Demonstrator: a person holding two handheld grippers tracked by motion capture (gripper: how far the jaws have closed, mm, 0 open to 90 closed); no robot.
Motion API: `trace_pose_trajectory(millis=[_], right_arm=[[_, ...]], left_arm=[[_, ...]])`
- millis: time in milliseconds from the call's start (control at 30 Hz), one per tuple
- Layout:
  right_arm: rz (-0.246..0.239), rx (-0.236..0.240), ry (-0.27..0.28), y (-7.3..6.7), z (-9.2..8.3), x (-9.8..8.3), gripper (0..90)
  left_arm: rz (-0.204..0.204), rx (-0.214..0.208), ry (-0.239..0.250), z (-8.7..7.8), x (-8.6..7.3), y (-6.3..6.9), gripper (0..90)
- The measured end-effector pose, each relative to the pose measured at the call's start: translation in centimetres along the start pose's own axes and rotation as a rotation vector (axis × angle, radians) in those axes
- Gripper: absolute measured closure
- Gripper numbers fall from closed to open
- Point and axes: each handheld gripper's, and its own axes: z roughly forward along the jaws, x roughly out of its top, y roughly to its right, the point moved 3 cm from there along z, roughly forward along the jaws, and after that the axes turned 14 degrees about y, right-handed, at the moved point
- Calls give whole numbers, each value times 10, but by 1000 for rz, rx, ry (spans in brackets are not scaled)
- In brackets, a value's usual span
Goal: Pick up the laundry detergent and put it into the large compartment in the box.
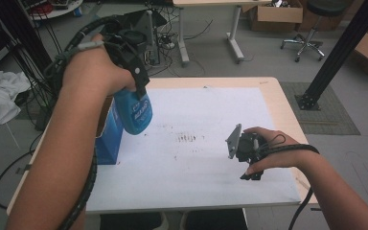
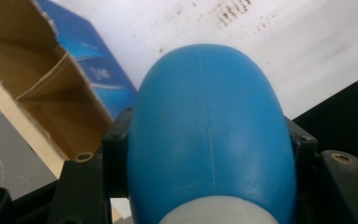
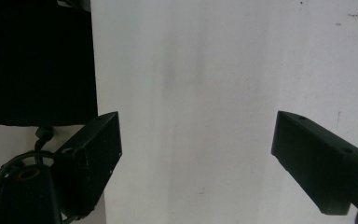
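The right gripper (image 1: 247, 160) rests low over the white sheet (image 1: 206, 115), jaws spread wide and empty. Farther off, the left gripper (image 1: 136, 79) is clamped on the blue bottle (image 1: 134, 111), held clear above the open blue box (image 1: 109, 136). Step: extraction. Next move likely requires a controlled set-down onto the sheet.

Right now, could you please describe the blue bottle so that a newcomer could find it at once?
Start at the white sheet that covers the table; at its left edge stands an open blue carton. Just above that carton the left gripper holds the blue bottle in the air. It is rounded, smooth plastic, unlike the boxy cardboard carton.
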Motion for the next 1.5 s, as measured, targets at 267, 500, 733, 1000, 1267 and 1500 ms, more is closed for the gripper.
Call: trace_pose_trajectory(millis=[267,500,733,1000,1267,1500], right_arm=[[4,0,-4,1,-2,-1,160],[8,3,-18,2,-3,-2,160],[6,5,-14,2,-2,0,160],[9,5,-21,2,-4,0,160],[8,8,-25,2,-2,1,160],[11,10,-25,3,-3,1,160]], left_arm=[[-108,28,17,-17,-3,-35,386],[-209,54,6,-26,-15,-67,386],[-276,81,8,-33,-20,-86,386],[-351,123,8,-40,-26,-104,386],[-377,141,-5,-34,-31,-116,386],[-403,149,1,-22,-37,-126,385]])
